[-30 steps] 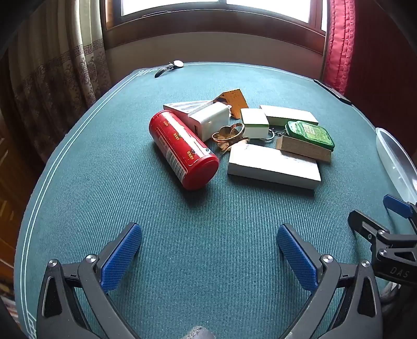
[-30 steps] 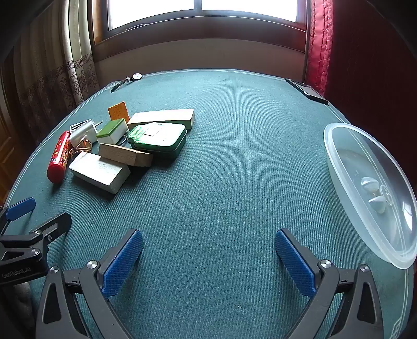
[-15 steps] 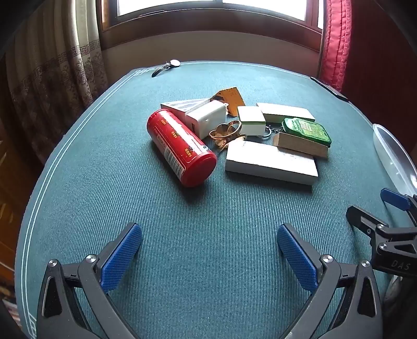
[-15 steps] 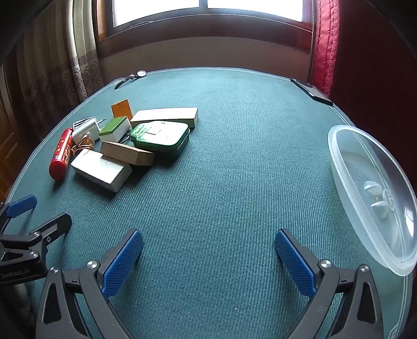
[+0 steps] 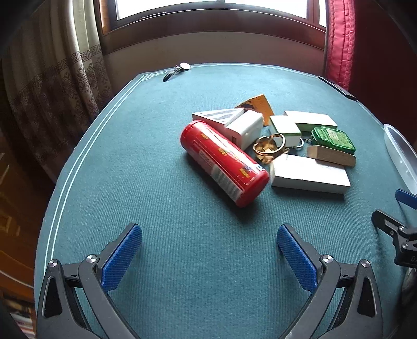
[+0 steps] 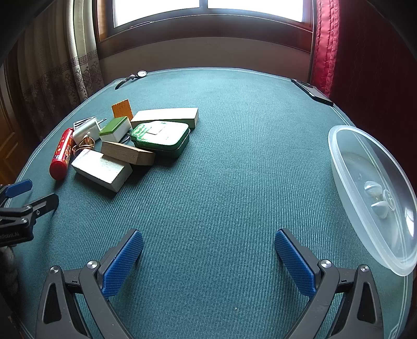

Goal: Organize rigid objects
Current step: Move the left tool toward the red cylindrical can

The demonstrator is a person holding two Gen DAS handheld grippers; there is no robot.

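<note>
Red canister (image 5: 224, 162): lying on its side, mid-table, long axis running diagonally from the far-left edge toward the near-right edge. Ahead of left tongs (image 5: 209, 255), gaping, empty, nearer. Right tongs (image 6: 208, 258) likewise gaping, empty.

I see the green felt table (image 6: 234, 156) filling both views, edged with a pale double line. At about 11 o'clock on its far rim lies a wristwatch (image 5: 179, 70), strap stretched toward me. At about 1 o'clock a flat dark device (image 6: 312, 91) sits on the far right edge. Behind the table I make out a window (image 6: 206, 10) at 12 o'clock, a patterned beige curtain (image 5: 52, 86) at 10 o'clock, and a red curtain (image 6: 324, 44) at 1 o'clock.
</note>
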